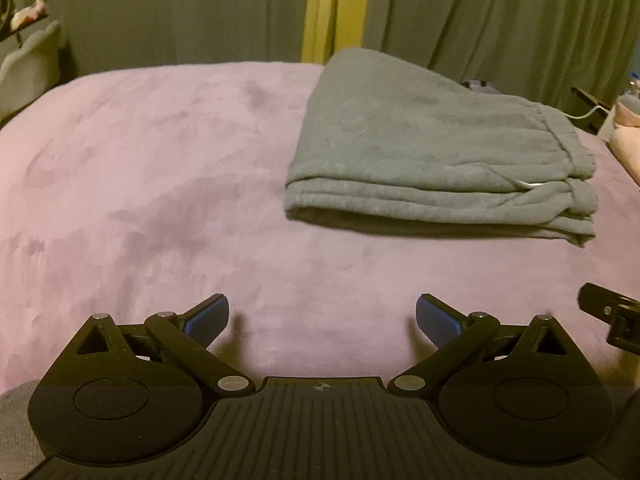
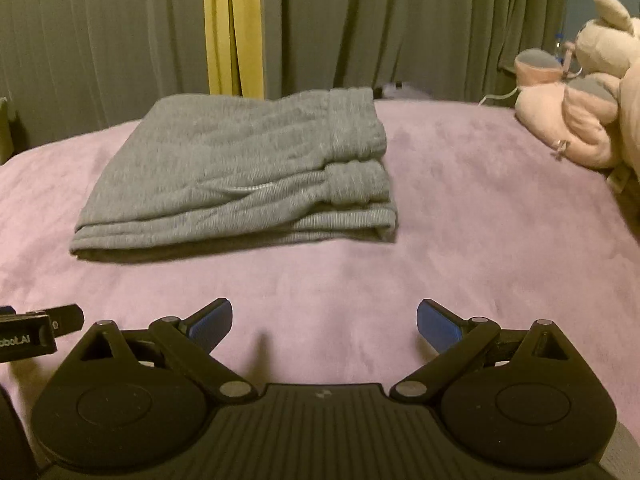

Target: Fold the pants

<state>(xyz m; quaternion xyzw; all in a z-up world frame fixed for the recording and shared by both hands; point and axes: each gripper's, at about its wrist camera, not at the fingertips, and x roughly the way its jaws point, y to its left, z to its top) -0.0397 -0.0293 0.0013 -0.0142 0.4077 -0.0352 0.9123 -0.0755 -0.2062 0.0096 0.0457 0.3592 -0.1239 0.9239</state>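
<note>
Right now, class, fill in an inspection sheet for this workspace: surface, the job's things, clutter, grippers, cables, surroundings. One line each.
Surface: pink bedcover, soft, lightly creased.
Job's things: grey pants folded into a layered stack, waistband on top, lying flat on the bedcover.
Clutter: pink plush toy at the bed's right edge, apart from the pants.
Grippers: left gripper and right gripper both open, empty, short of the pants.
Cables: white cable beyond the bed's far right edge.
Surroundings: grey curtains with a yellow strip between them.
</note>
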